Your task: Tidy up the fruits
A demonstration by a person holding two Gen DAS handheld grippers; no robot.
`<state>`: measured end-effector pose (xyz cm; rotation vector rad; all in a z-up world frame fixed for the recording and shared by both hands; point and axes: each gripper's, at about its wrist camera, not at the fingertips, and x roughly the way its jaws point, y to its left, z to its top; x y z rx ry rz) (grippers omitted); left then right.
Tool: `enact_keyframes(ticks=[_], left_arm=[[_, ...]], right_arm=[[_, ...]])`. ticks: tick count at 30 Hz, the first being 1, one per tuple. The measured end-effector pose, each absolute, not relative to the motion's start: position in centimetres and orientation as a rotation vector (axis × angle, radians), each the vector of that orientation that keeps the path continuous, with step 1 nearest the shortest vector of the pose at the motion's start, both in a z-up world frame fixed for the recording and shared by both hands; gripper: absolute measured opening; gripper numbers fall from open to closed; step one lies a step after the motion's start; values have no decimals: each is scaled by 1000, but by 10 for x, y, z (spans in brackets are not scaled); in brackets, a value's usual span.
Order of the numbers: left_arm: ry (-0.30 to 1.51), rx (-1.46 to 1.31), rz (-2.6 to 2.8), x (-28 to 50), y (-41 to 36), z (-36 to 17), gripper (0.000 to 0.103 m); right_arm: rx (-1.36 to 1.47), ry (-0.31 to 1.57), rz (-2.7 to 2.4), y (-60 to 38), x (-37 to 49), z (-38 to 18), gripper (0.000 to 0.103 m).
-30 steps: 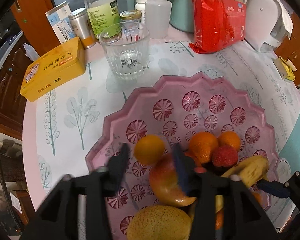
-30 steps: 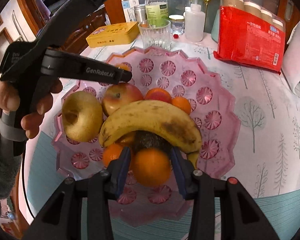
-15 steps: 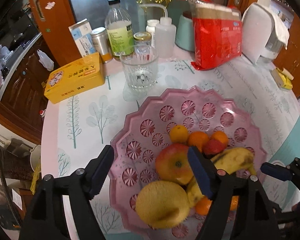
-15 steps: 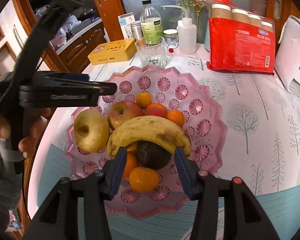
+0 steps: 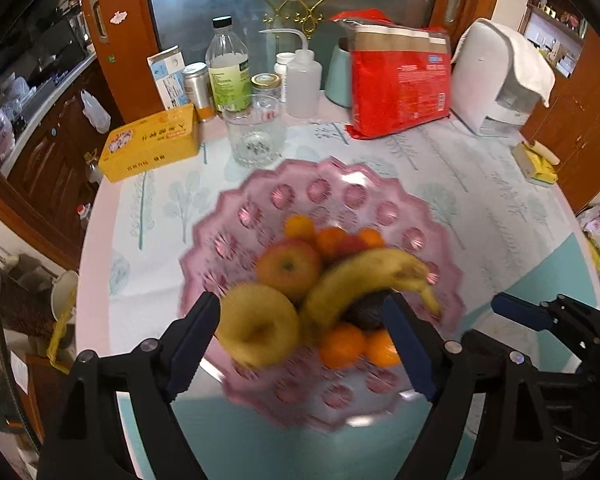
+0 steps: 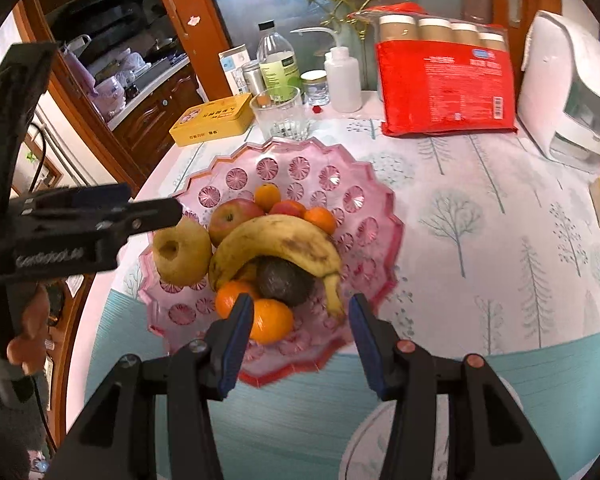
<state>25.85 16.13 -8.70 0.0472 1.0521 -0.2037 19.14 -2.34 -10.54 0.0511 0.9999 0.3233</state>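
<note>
1. Both hand-held grippers now sit higher and farther back from the fruit than a second ago, so the whole pink bowl shows where before the fruit filled the near view.
2. Then, the left hand-held gripper had its fingers around the red apple; now its jaws are opening, spread wide, with nothing pressed between them. In its blurred view the yellow pear and two oranges merely lie behind the gap.
3. Then, the right hand-held gripper closed on an orange; now that orange rests at the near edge of the bowl, and the jaws stand apart and empty above it.
4. The fruit all lies in the bowl on the worktop: pear at the left, apple behind it, a banana arching over a dark avocado, small oranges at the far side and near side.
5. Beyond the bowl stand a glass tumbler, a yellow tin to its left and a red packet to the right.
6. From the right view, the left hand-held gripper reaches in from the left, its fingers just above the pear, with a person's hand below.
</note>
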Motion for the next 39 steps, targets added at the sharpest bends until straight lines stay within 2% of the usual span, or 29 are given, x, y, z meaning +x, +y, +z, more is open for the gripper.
enact_keyframes(ticks=[5, 7, 9, 12, 19, 28, 39], left_arm=[[1055, 23, -188, 223, 138, -80, 87], [1049, 11, -172, 203, 125, -75, 87], [1045, 2, -162, 188, 114, -71, 87], [1040, 1, -131, 163, 93, -64, 93], [1009, -27, -106, 108, 57, -38, 94], [977, -75, -18, 62, 39, -12, 94], [947, -55, 38, 43, 31, -4, 94]], right_arm=[[67, 983, 317, -49, 168, -97, 51], [68, 980, 314, -60, 158, -94, 61], [61, 976, 302, -74, 146, -89, 66], [58, 974, 297, -92, 130, -79, 67], [18, 933, 236, -131, 77, -46, 81], [69, 903, 167, -157, 41, -15, 86], [64, 858, 159, -158, 28, 2, 90]])
